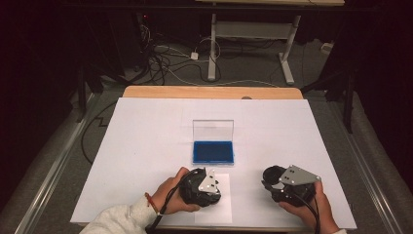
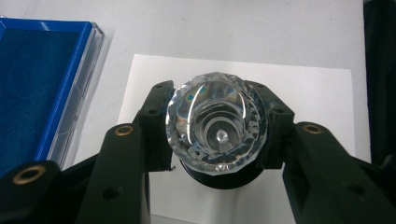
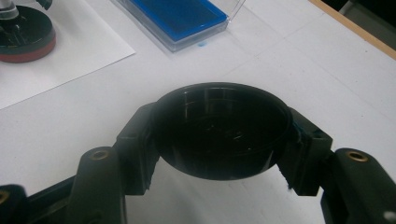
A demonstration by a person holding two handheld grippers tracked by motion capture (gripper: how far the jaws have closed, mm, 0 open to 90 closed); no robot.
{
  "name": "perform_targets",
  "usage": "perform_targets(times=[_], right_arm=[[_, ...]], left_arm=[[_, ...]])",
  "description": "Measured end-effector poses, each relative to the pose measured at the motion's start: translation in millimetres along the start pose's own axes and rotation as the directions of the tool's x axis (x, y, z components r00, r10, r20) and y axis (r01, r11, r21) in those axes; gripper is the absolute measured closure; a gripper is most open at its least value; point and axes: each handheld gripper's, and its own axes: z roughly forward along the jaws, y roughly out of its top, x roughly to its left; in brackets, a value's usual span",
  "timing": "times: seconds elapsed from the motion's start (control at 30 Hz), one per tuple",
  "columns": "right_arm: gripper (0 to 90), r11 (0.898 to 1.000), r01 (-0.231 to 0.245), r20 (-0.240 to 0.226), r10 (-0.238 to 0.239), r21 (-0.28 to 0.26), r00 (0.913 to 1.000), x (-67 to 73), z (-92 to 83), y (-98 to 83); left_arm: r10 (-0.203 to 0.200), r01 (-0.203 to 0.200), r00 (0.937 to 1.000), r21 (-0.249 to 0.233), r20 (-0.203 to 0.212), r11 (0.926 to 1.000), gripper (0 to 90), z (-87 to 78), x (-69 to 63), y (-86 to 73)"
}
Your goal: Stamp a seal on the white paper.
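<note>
Slippage is the main risk: the left gripper [image 2: 217,128] pinches a faceted crystal knob [image 2: 217,123] by its smooth rim, low centre of the frame over a paper sheet [image 2: 308,98]. The right gripper [image 3: 219,135] clamps a black round cap [image 3: 219,128]. Misaligned joining could pop either loose onto the counter [image 1: 146,126], near the blue case [image 1: 213,151].
</note>
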Motion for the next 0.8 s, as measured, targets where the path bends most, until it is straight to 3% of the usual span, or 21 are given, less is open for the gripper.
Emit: perform_targets(times=[0.47, 0.7, 0.8], right_arm=[[38.9, 1.0, 0.004, -0.018, -0.004, 0.015, 0.9998, 1.4, 2.7, -0.3], [38.9, 1.0, 0.001, -0.032, -0.001, 0.017, 0.9995, 0.0, 3.7, -1.8], [38.9, 1.0, 0.004, -0.036, -0.003, 0.02, 0.9993, 0.0, 4.4, -2.1]], left_arm=[[-0.018, 0.019, 0.9994, -0.007, 0.031, 0.9998, 54.6, -0.1, 3.7, -1.1], [-0.069, 0.07, 0.9957, -0.015, 0.062, 0.9974, 54.6, -6.0, 13.7, -3.8], [-0.079, 0.082, 0.9946, -0.046, 0.068, 0.9956, 54.6, -13.1, 16.2, -3.1]])
